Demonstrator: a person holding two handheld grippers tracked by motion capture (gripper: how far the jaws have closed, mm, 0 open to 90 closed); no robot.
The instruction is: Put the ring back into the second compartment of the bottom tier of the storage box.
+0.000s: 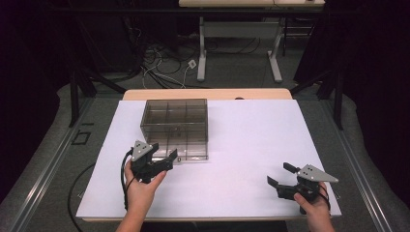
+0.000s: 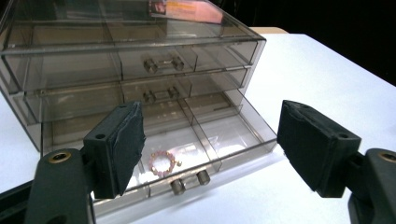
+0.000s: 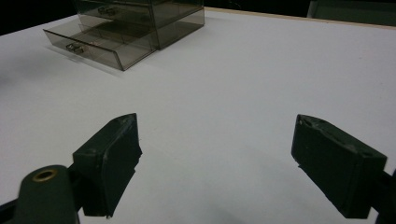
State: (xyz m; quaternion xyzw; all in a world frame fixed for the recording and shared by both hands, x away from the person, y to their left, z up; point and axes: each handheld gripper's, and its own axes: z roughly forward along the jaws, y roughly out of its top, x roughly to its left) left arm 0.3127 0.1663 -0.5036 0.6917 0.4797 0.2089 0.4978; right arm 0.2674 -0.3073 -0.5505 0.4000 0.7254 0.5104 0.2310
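In the high view, my left gripper (image 1: 162, 157) stands just before the smoky clear drawer box (image 1: 176, 126) on the white tabletop (image 1: 251, 145); my right gripper (image 1: 280, 176) rests well apart, so the left is much nearer.

In the left gripper view, my jaws are apart. The bottom drawer (image 2: 187, 144) is pulled out toward me, its knob handle (image 2: 190, 182) straight ahead between the jaws, a small pink ring (image 2: 163, 163) lying inside.

In the right gripper view, my jaws are also apart, holding nothing; the box sits far ahead to the left.
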